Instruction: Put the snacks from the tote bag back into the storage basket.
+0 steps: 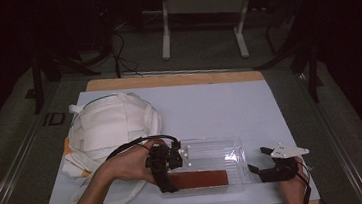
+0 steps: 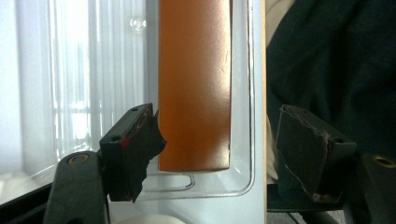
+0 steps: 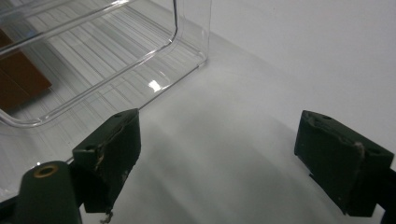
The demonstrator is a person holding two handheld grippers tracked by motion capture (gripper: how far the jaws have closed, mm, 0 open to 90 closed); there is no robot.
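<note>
1. At a white-topped counter [image 1: 249, 100], a person works two hand-held tools around a clear plastic tray [image 1: 223, 148] that sits near the front edge; a white cloth bag [image 1: 106, 127] lies on the counter to the tray's left.

2. The brown flat bar [image 1: 199, 179], apparently the thing being handled, lies inside the tray along its near wall, with its long axis running left to right across the counter.

3. The left tool [image 1: 167, 163] is at the tray's left end, over the bar's left tip. In the left gripper view its jaws stand apart, one beside the bar's [image 2: 194, 84] end inside the tray, the other outside the tray [image 2: 252, 116] wall, so the bar's long axis runs straight away from the tool [image 2: 219, 144]. Nothing is gripped; whether the near jaw touches the bar is hard to tell.

4. The right tool [image 1: 265, 166] rests on the counter just beside the tray's right end, jaws wide apart and empty. In the right gripper view the tool [image 3: 233, 149] looks past the tray's [image 3: 191, 32] rounded corner, with the bar [image 3: 21, 77] a brown patch at the far left.

5. The left hand [image 1: 127, 165] is the nearer to the bar; any pickup would likely start from that end, closing across the bar's narrow width.

6. No brand, label or readable writing appears on the bar, tray or bag.
</note>
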